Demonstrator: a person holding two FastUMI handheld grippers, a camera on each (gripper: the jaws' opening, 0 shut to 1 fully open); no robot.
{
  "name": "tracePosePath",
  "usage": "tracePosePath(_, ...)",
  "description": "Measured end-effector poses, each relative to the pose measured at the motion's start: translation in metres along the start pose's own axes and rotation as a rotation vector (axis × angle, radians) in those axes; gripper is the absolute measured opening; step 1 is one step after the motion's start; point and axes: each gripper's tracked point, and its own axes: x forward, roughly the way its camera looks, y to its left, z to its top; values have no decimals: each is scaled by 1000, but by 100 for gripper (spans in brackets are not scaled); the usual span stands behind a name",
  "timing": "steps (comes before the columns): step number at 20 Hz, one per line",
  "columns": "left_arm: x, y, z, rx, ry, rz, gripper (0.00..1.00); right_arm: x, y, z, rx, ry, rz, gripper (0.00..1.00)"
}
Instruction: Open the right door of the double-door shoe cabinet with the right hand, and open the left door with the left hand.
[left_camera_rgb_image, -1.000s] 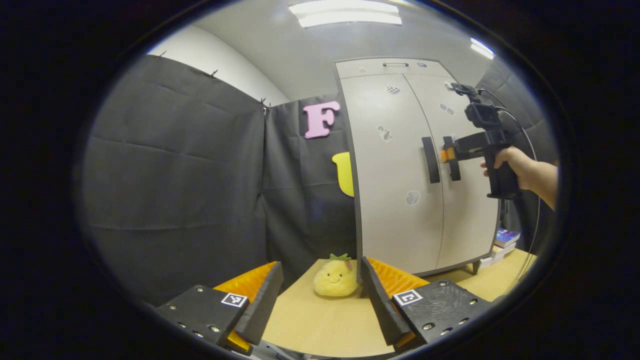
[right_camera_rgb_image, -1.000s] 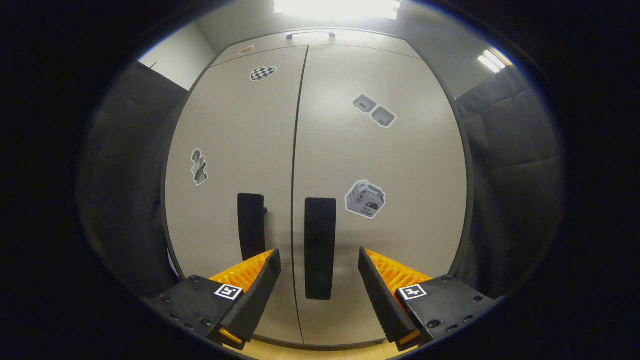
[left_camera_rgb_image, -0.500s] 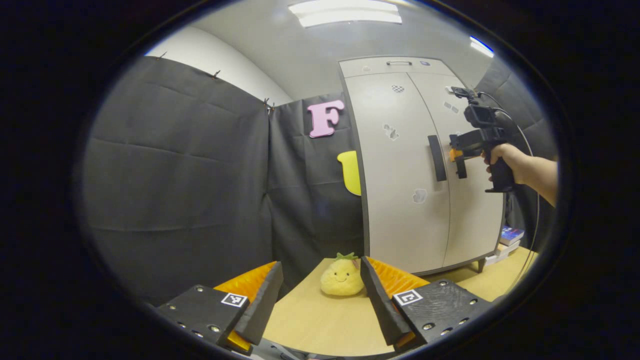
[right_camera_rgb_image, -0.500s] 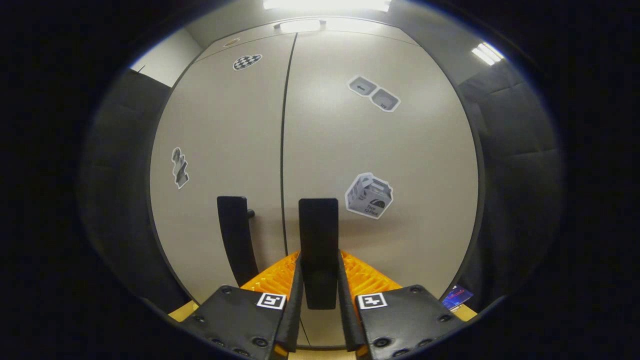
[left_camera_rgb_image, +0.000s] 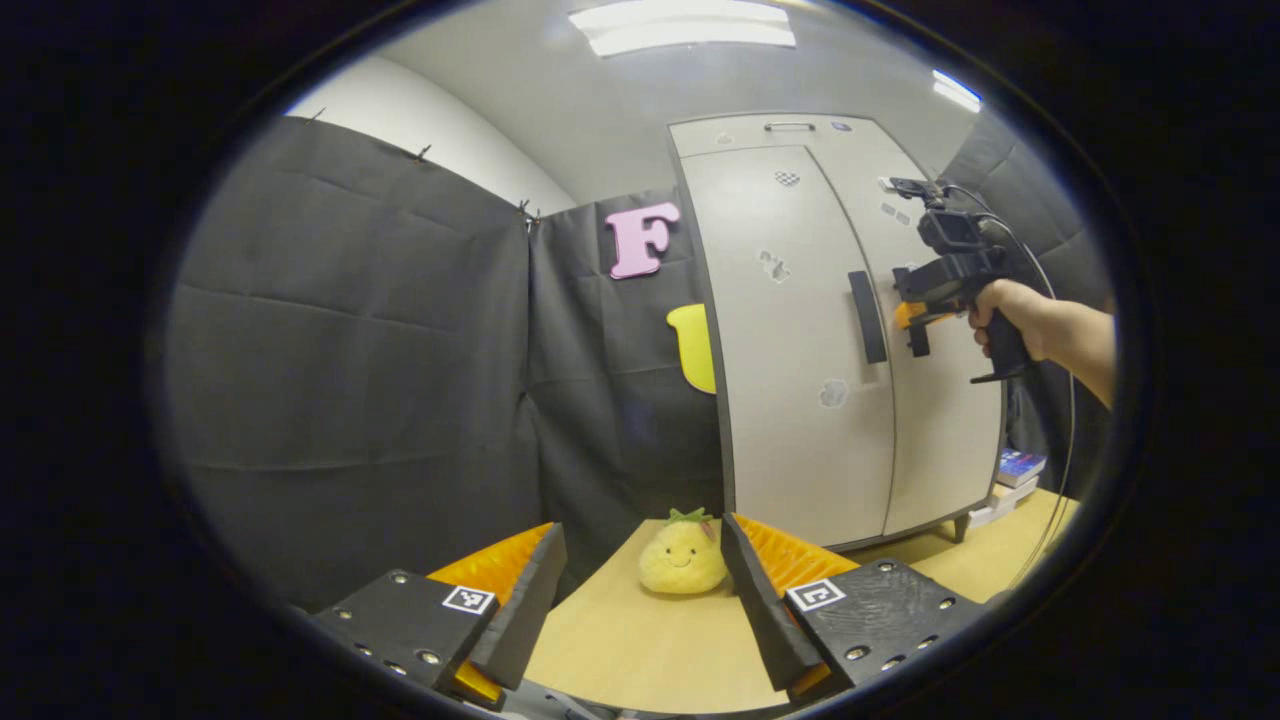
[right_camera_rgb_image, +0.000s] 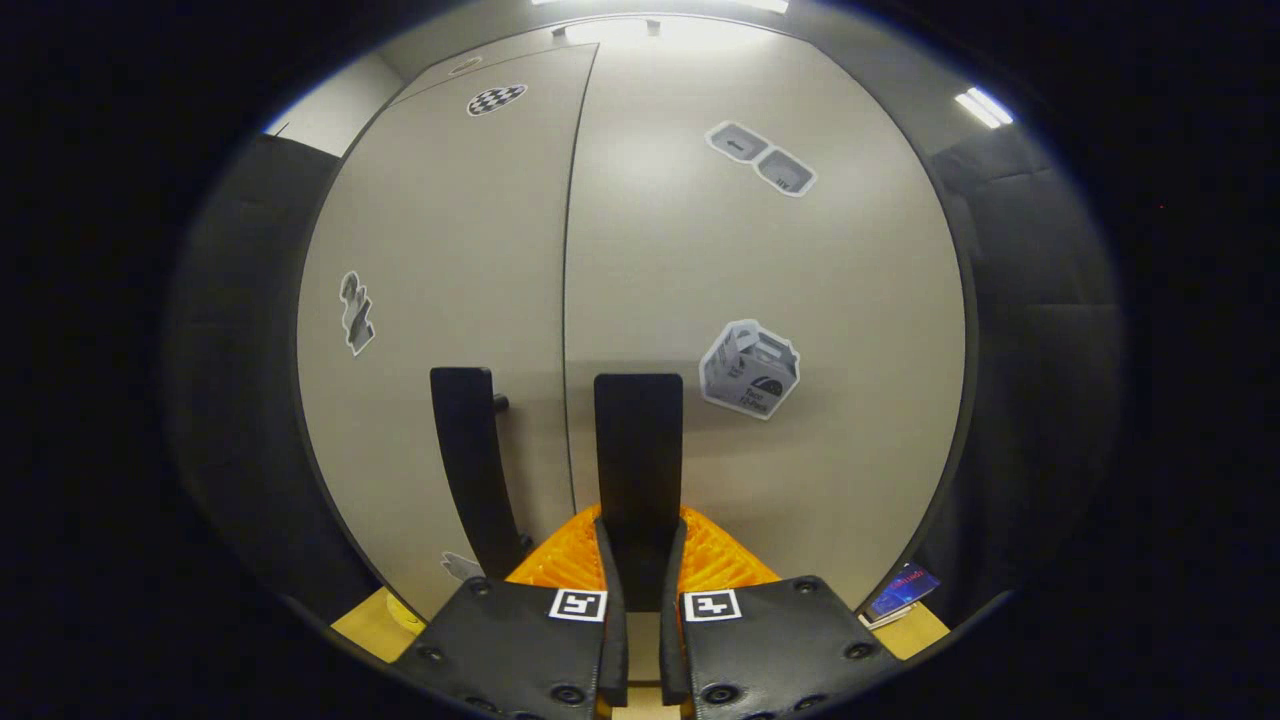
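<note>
A: Where does the shoe cabinet (left_camera_rgb_image: 800, 340) stand, and is anything visible inside it?

B: In the left gripper view it stands upright at the back right of the booth, against the black cloth wall (left_camera_rgb_image: 350, 350), on the light wooden floor (left_camera_rgb_image: 650, 640). The left door (left_camera_rgb_image: 780, 400) lies flat against the cabinet front. The right door (right_camera_rgb_image: 760, 330) has its handle edge just proud of the left door in the left gripper view. The contents are hidden; no interior shows.

A: What does the right gripper (right_camera_rgb_image: 637, 600) hold?

B: In the right gripper view its jaws are together around the lower end of the right door handle (right_camera_rgb_image: 638, 450), one finger pressing on each side of the dark vertical bar. The left door handle (right_camera_rgb_image: 470, 460) stands just beside it, across the seam between the doors, untouched. In the left gripper view the same gripper appears at the cabinet front, held by a hand (left_camera_rgb_image: 1010, 315).

A: And the left gripper (left_camera_rgb_image: 640, 590)?

B: Its jaws stand wide apart, holding nothing, well away from the cabinet, low over the floor. Between its fingers, farther off, a yellow plush toy (left_camera_rgb_image: 683, 553) sits on the floor near the cabinet's left corner.

A: Anything else near the cabinet?

B: A few books (left_camera_rgb_image: 1010, 475) lie stacked on the floor at its right side. Stickers (right_camera_rgb_image: 750, 368) are scattered over both doors
</note>
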Motion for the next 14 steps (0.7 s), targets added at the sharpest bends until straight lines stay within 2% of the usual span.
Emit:
tracePosePath(2,1,-8,5,-4,-7,-20,91,-8,1,-1,19,4,26,14)
tracePosePath(3,2,-14,9,-4,-11,-31,91,-9,1,-1,20,4,37,10)
tracePosePath(4,5,-21,12,-2,-18,-45,90,-12,1,-2,14,4,46,14)
tracePosePath(14,9,-82,30,16,-59,-174,90,-47,-5,-7,10,9,153,14)
